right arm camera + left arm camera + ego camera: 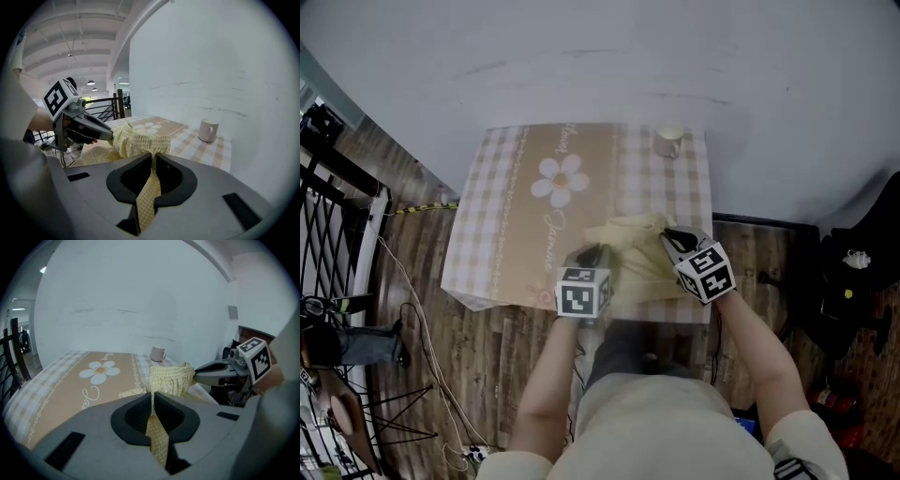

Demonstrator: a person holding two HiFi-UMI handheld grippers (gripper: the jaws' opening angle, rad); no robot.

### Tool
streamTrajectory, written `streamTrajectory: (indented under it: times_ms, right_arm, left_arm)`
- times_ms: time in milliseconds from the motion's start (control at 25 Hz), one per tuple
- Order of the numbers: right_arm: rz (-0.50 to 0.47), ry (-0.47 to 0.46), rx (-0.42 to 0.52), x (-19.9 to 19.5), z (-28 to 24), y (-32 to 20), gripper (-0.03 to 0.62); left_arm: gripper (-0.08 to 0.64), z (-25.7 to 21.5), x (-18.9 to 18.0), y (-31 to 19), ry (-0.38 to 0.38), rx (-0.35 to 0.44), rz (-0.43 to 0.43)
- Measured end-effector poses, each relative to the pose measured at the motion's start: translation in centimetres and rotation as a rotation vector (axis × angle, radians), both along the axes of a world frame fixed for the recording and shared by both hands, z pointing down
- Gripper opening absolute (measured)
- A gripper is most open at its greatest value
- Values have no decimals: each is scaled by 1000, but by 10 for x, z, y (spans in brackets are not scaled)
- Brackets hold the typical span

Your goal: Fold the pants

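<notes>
The left gripper [153, 397] and right gripper [153, 160], jaws nearly closed, each pinch the yellow pants [630, 246]. The gathered fabric spans between them.

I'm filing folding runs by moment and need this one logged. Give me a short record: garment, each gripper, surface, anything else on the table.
garment: yellow checked pants, bunched, held between both grippers over the table's near right part
left gripper: shut on the pants, fabric pinched between the jaws
right gripper: shut on the pants, fabric pinched between the jaws
surface: checked tablecloth with a daisy print
other: mug at the far right corner, apart from the pants
</notes>
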State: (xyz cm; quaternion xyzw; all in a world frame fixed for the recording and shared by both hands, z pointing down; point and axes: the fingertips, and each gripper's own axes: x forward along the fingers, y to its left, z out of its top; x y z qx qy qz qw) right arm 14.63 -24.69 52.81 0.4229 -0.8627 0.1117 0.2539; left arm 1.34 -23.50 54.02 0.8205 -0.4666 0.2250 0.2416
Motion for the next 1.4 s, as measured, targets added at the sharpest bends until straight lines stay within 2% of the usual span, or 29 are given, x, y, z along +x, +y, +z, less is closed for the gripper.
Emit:
streamTrajectory:
  times_ms: [120,400,600,760,1120,1400]
  right_arm:
    - [8,-4,-1,2,5,16,21]
    - [0,-10,-27,5,19,50,21]
    - [-10,2,-49,4,32,71,21]
    - [0,0,-68,9,39,82,21]
    - [-3,-16,-70,9,39,112,21]
    - [42,-102,-18,6,15,134,21]
  left_arm:
    - [21,5,2,18,-43,15,13]
    - [23,24,4,55,-36,-14,-3]
    - [23,34,-1,73,-47,-29,-41]
    - [23,37,-6,81,-85,-19,-76]
    - [23,31,-26,106,-19,-21,-214]
    - [18,2,-22,132,62,9,-240]
